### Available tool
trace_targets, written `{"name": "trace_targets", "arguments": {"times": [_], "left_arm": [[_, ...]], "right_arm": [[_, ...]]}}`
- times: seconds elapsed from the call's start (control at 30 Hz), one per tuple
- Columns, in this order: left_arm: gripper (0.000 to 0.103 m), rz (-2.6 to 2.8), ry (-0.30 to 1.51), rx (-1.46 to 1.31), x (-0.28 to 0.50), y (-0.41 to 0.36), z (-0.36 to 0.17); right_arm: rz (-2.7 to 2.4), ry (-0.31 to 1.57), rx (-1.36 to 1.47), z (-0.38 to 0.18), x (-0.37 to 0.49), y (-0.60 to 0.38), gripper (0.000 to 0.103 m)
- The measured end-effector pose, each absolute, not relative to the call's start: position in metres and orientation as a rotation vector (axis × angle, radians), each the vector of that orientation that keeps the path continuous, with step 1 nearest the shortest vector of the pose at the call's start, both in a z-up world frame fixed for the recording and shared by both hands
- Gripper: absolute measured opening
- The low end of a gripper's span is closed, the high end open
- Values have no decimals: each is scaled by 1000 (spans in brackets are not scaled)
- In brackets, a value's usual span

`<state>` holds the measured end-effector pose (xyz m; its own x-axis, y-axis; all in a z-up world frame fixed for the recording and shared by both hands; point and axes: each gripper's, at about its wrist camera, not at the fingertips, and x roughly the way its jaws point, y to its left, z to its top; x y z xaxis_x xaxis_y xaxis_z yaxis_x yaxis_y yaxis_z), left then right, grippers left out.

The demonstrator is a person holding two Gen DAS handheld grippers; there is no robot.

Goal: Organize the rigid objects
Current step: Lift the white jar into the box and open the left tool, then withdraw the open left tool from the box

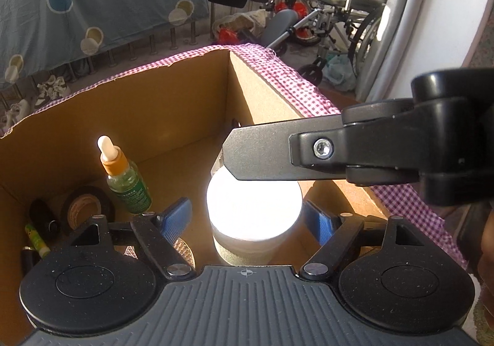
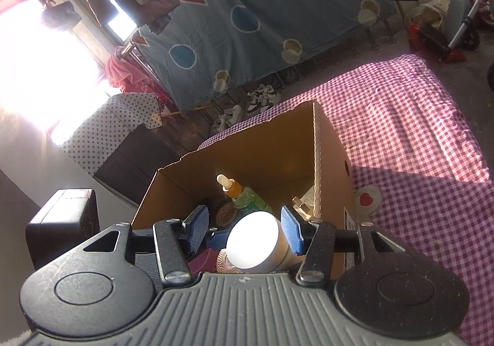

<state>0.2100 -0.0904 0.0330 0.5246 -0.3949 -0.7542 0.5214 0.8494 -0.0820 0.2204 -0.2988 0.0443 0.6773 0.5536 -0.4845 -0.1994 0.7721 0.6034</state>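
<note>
1. My left gripper (image 1: 250,219) hangs over the open cardboard box (image 1: 173,105), its blue pads spread wide, one on each side of a white-lidded jar (image 1: 253,207). I see a gap between each pad and the jar, so the left gripper is apart and holds nothing.
2. From the right wrist camera, my right gripper (image 2: 245,230) also has its blue pads on either side of that jar (image 2: 256,242). The right pad (image 2: 291,228) looks to be against the jar's side; the left pad (image 2: 197,227) stands off from it. I cannot tell whether this gripper is truly clamped on the jar.
3. The jar's lid is washed out by sunlight, and the jar sits tilted in the right view, at the near edge of the box.
4. Inside the box, at the left, a green dropper bottle (image 1: 126,179) with an orange collar stands upright. Just beside it lies a roll of tape (image 1: 85,208), and near that a small green-yellow tube (image 1: 37,239) and some dark items I cannot identify.
5. The box (image 2: 330,160) rests on a purple checked cloth (image 2: 410,136).
6. A dark arm of the right gripper (image 1: 339,151) crosses the left view above the jar.
</note>
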Motion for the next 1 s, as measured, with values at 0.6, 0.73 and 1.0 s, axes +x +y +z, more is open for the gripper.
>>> {"name": "trace_targets", "arguments": {"times": [0.6, 0.73, 1.0], "left_arm": [[103, -553, 561, 64, 112, -38, 110], [103, -495, 534, 49, 95, -22, 118], [103, -309, 593, 64, 86, -6, 114]], "right_arm": [[432, 480, 651, 92, 113, -302, 65], [429, 472, 656, 93, 96, -294, 68], [384, 506, 620, 88, 75, -279, 69]]}}
